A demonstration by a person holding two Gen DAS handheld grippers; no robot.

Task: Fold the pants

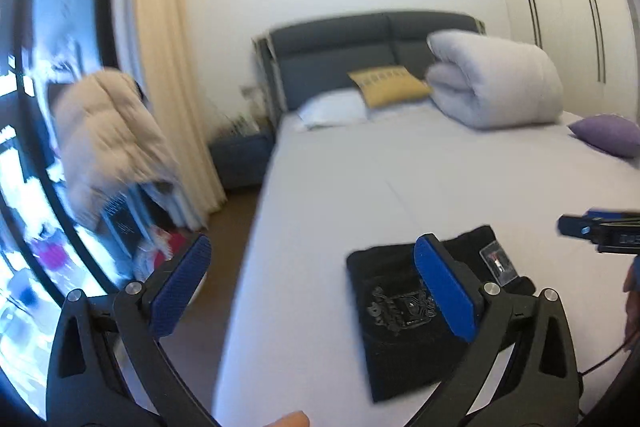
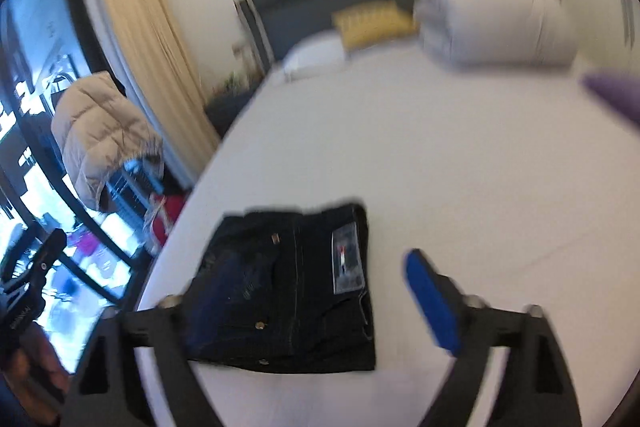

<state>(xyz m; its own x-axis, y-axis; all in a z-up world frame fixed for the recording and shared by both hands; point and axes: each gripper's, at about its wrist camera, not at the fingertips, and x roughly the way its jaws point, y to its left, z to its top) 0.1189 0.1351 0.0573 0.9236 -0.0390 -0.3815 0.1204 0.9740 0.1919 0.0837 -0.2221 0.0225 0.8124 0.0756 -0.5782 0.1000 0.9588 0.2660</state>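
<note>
Pants: the dark, near-black denim pants (image 2: 288, 291) lie folded into a compact rectangle on the pale sheet of the bed (image 1: 360, 167), near its left edge and towards the foot, well apart from the pillows.
Step in hand: I'd judge the folding is all but finished; nothing is being held.
Left gripper (image 1: 316, 287): blue-padded fingers spread wide, empty, hanging above the bundle.
Right gripper (image 2: 312, 287): also spread apart and empty, over the pants; its left pad is blurred against the dark cloth, so how near it sits is hard to tell.
Long axis: runs near to far along the bed, the bundle a little longer than wide.
Which way it points: the paper tag (image 2: 347, 259) sits at the far right corner; waistband end probably far.
Next move: either a last smoothing press or simply drawing both tools away.
</note>
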